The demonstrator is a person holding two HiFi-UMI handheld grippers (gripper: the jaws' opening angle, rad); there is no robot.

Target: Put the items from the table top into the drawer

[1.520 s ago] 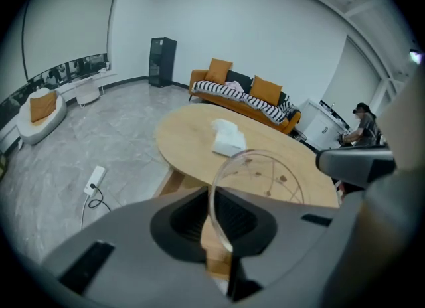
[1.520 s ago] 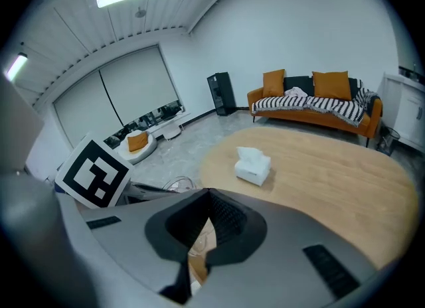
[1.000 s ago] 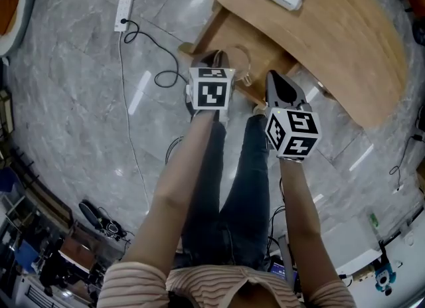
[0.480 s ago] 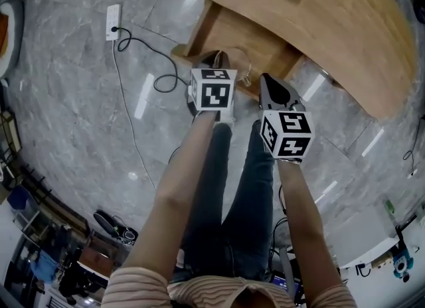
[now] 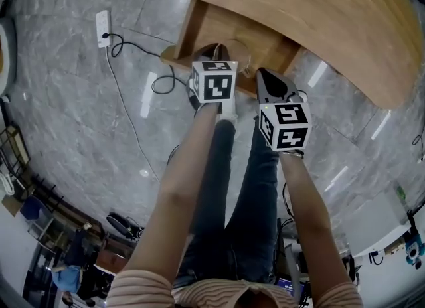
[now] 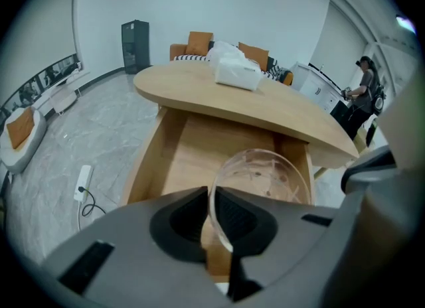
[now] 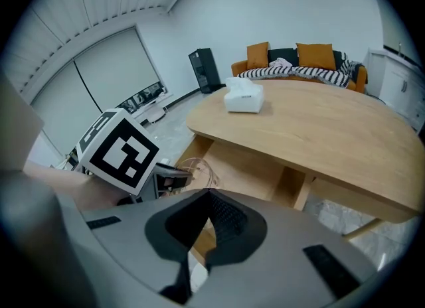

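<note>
Left gripper (image 6: pixel 211 192) pinched the rim of the clear bowl (image 6: pixel 265 174), held over the open drawer (image 6: pixel 192 144). Right gripper (image 7: pixel 207 197): jaws pressed together, empty. Tissue box (image 6: pixel 236 74) sat on the table top (image 6: pixel 285 111).

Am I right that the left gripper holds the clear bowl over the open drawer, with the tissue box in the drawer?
Not quite: the tissue box sits on the table top, as the left gripper view shows. The left gripper does hold the clear bowl over the drawer.
</note>
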